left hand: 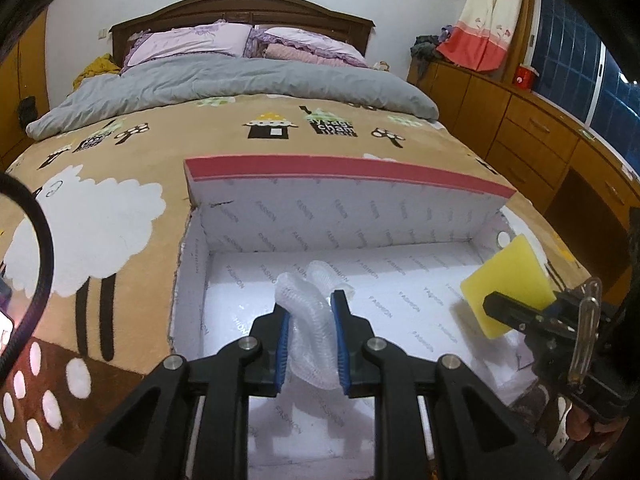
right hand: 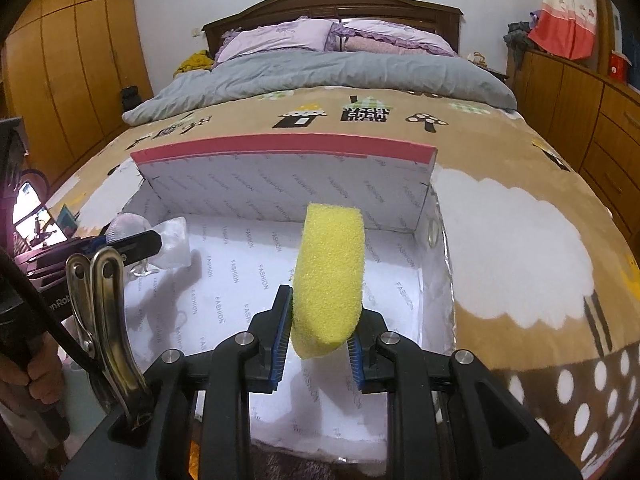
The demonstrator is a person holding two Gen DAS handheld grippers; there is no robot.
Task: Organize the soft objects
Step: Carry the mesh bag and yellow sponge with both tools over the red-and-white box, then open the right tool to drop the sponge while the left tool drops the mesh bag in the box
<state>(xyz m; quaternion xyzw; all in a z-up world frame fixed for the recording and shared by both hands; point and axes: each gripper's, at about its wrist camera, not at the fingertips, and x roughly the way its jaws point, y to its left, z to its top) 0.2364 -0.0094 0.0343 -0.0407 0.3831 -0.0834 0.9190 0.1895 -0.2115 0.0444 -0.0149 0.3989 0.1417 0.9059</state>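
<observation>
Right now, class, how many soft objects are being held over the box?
2. A white mesh bundle in the left gripper, over the box; a yellow sponge in the right gripper, near its right wall.

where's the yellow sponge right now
The yellow sponge is clamped in the right gripper, held above the right side of the open white box on the bed.

porous yellow sponge (right hand: 328, 276), white foam netting (left hand: 310, 320), printed paper-lined box (left hand: 320, 216).

— What sort of place is this looking like?
— A home bedroom: pillows (right hand: 280, 38) and a grey quilt (right hand: 320, 76) are lying on a bed (right hand: 500, 216), wooden wardrobes (right hand: 60, 80) are lining one wall.
</observation>
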